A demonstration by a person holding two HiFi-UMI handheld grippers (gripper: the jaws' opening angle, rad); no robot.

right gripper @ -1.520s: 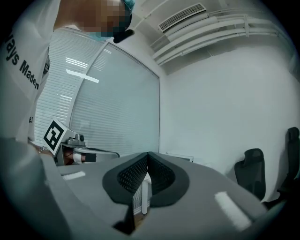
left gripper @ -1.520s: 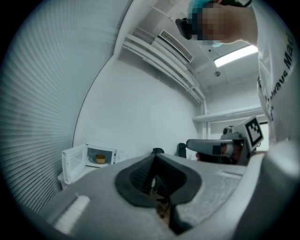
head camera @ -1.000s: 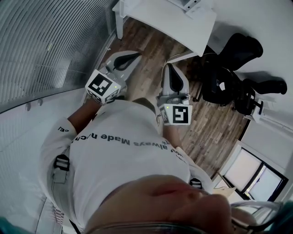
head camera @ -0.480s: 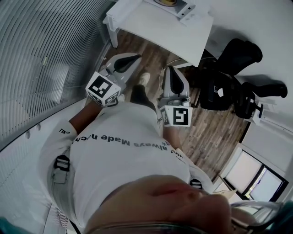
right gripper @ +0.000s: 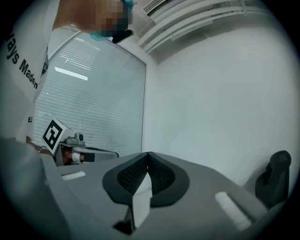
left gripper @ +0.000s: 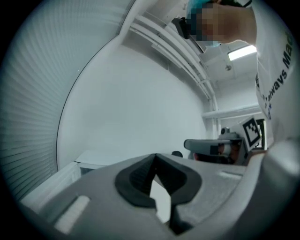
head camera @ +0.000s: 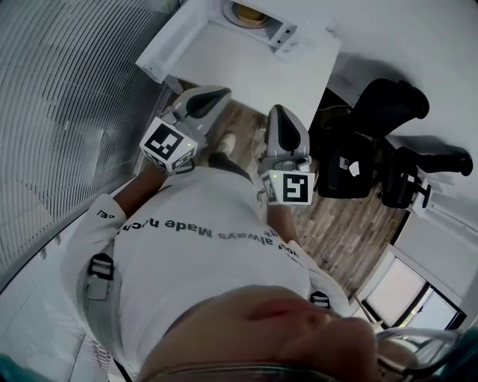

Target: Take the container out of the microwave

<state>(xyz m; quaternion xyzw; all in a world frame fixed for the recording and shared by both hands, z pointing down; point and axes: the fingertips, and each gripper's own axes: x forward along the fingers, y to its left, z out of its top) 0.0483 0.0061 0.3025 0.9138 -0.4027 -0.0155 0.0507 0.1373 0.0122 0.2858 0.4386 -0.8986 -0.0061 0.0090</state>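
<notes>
1. Head view: the person is holding the left hand-held gripper (head camera: 221, 92) and the right hand-held gripper (head camera: 275, 110) level and side by side. Both are aiming toward 12 o'clock, probably lined up for a reach. There the white worktop (head camera: 246, 67) is carrying what seems to be the microwave (head camera: 284, 31). The container (head camera: 245, 10), a yellowish round shape, is sitting inside it, well apart from both grippers. It is too small to tell its long axis or facing. A black chair (head camera: 373, 112) is standing at 2 o'clock.
2. Left gripper view: the jaws are meeting at their tips, with nothing between them.
3. Right gripper view: the jaws are pressing together, empty, and facing a bare wall.
</notes>
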